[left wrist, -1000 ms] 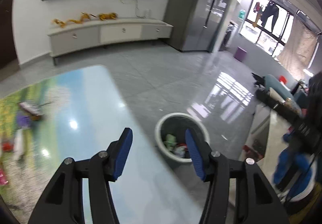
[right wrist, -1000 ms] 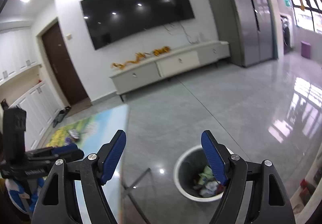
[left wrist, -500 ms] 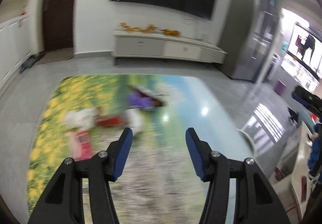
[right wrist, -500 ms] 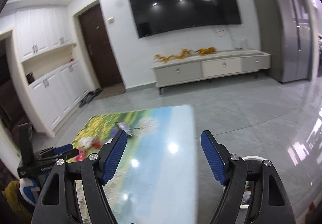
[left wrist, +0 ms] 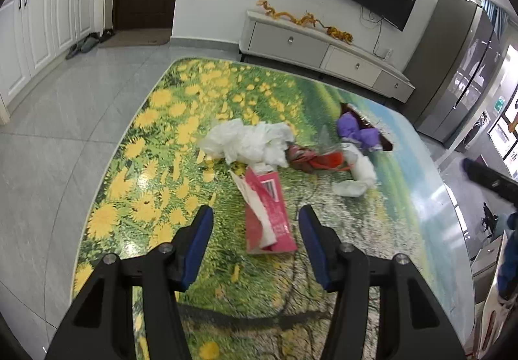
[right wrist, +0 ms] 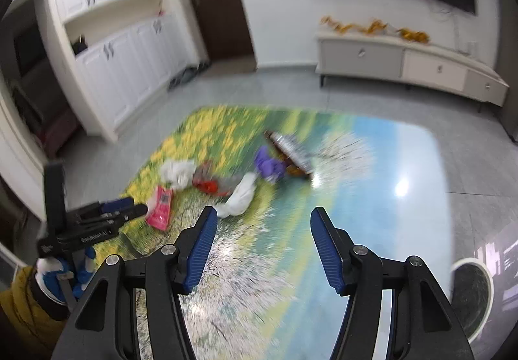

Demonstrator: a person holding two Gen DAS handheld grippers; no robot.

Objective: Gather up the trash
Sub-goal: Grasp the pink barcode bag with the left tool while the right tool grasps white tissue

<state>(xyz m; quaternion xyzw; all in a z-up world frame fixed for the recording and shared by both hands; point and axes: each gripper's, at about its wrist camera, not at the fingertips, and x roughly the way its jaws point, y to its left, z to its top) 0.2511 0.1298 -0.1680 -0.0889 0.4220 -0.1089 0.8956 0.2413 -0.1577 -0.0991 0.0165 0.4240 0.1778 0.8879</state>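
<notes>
I see left gripper (left wrist: 255, 243) released, nothing between pads, hovering above table (left wrist: 404, 250). Pink carton (left wrist: 268, 214) lies just ahead of its tips. Right gripper (right wrist: 262, 246) empty, jaws closing on nothing. Beyond carton: white crumpled plastic (left wrist: 249, 143), red wrapper (left wrist: 327, 161), purple glove (left wrist: 356, 133). Bin (right wrist: 472, 298) on floor, right of my right gripper.

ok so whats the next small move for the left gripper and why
Probably ease the left gripper down and forward onto the pink packet. Its jaws stand apart with nothing between them, and the packet is the nearest trash, lying flat on the table just ahead of the fingertips.
</notes>
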